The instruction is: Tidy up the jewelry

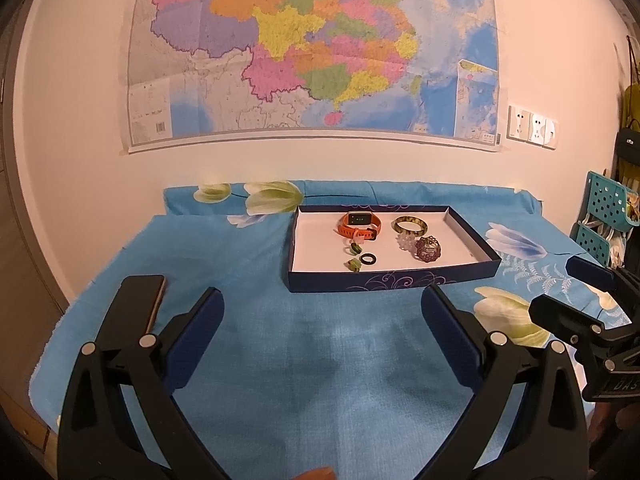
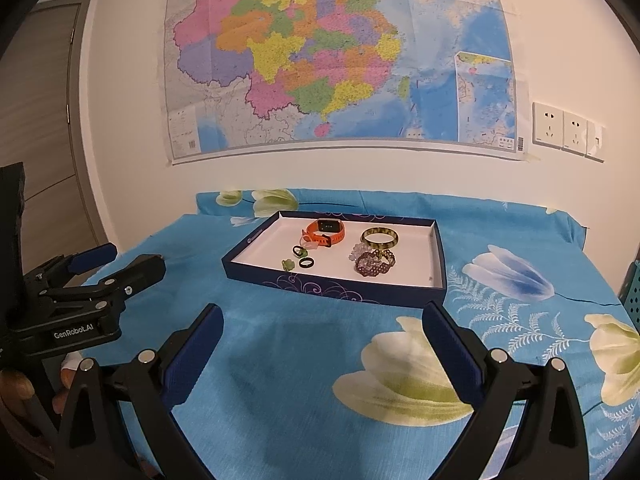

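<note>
A dark blue shallow box point(image 1: 392, 280) point(image 2: 336, 286) with a white floor sits on the blue floral cloth. In it lie an orange watch point(image 1: 357, 226) point(image 2: 325, 232), a green-yellow bangle point(image 1: 409, 224) point(image 2: 380, 238), a purple bead bracelet point(image 1: 428, 249) point(image 2: 375, 265), a clear bead bracelet point(image 1: 407, 241), a black ring point(image 1: 368, 259) point(image 2: 306, 263) and small green pieces point(image 1: 353, 265) point(image 2: 287, 265). My left gripper point(image 1: 322, 300) is open and empty, short of the box. My right gripper point(image 2: 322, 316) is open and empty, also short of the box.
A phone point(image 1: 154, 300) lies on the cloth at the left. A map point(image 1: 312, 52) hangs on the wall behind. Teal perforated baskets point(image 1: 604, 208) stand at the right. The right gripper shows in the left wrist view point(image 1: 560, 292); the left gripper shows in the right wrist view point(image 2: 120, 264).
</note>
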Motion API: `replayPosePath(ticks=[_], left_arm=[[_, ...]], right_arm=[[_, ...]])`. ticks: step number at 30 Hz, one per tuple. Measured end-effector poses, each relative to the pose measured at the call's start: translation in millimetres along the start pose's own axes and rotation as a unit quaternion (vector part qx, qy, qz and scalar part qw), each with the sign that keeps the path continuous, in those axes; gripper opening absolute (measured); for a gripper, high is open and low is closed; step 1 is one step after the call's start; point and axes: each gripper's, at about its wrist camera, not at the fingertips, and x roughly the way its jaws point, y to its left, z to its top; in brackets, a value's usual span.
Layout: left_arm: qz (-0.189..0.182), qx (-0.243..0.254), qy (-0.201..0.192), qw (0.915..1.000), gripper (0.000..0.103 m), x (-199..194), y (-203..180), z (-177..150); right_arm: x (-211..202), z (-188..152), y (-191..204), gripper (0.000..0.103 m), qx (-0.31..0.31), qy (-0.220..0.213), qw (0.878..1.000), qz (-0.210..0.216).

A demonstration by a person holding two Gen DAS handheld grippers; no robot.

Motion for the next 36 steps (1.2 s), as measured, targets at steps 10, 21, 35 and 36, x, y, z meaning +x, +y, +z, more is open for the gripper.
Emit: replayPosePath(ticks=[10, 21, 35, 36], left_arm=[[0.001, 0.001, -0.002, 1.0, 0.097, -1.4, 0.1, 0.2], [0.0, 0.009, -0.002, 1.0, 0.097, -3.6, -1.1, -1.3], [0.0, 0.009, -0.001, 1.0, 0.097, -2.7, -3.4, -2.2], [0.0, 0.009, 0.0, 1.0, 0.097, -2.6, -3.7, -2.5]], right_arm=[[-1.5, -0.6, -0.1, 0.096, 0.0, -0.002, 1.0, -0.001], [-4.3, -3.5, 1.0, 0.096, 0.003, 0.001, 1.0, -0.004], [-3.3, -4.3, -0.5, 0.096, 0.003, 0.004, 1.0, -0.006], [-3.9, -4.3, -0.6, 0.096, 0.004, 0.003, 1.0, -0.006]])
